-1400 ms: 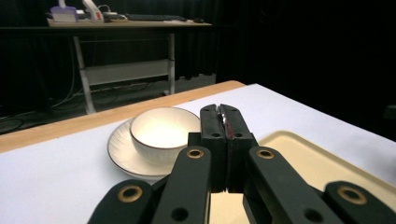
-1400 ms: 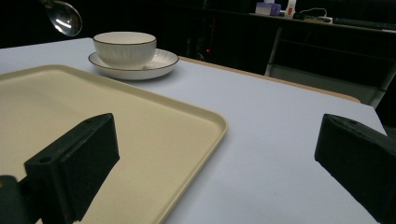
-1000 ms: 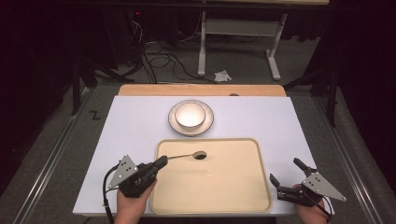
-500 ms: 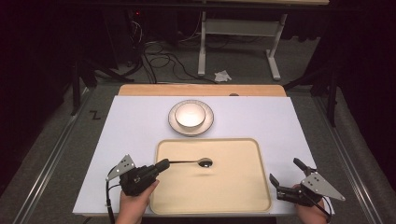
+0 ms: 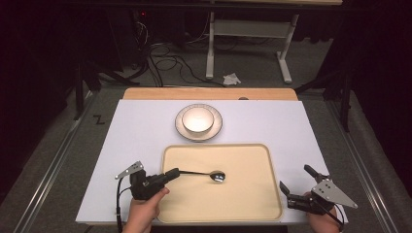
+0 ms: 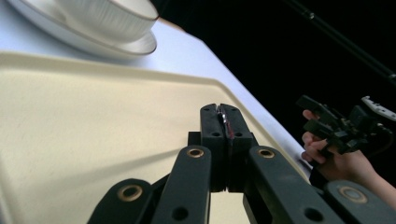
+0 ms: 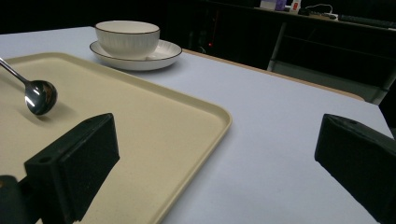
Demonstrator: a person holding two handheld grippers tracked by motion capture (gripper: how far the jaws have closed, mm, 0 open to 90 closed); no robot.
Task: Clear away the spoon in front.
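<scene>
A metal spoon [image 5: 217, 176] is held level by its handle in my left gripper [image 5: 172, 173], which is shut on it at the left rim of the beige tray [image 5: 233, 204]. In the left gripper view the jaws pinch the thin handle edge [image 6: 223, 116]. The spoon's bowl [image 7: 41, 95] hangs low over the tray [image 7: 140, 116], and I cannot tell if it touches. My right gripper [image 5: 295, 178] rests off the tray's front right corner, its jaws wide open with nothing between them [image 7: 219, 140].
A white ribbed bowl [image 5: 197, 120] stands on a saucer [image 5: 216, 127] just beyond the tray, on the white table cover [image 5: 291, 131]. Past the table's far wooden edge are cables and a metal stand on the floor.
My left gripper has sunk and drawn slightly toward the person, and the spoon's bowl has dropped closer to the tray. The right gripper has kept still.
</scene>
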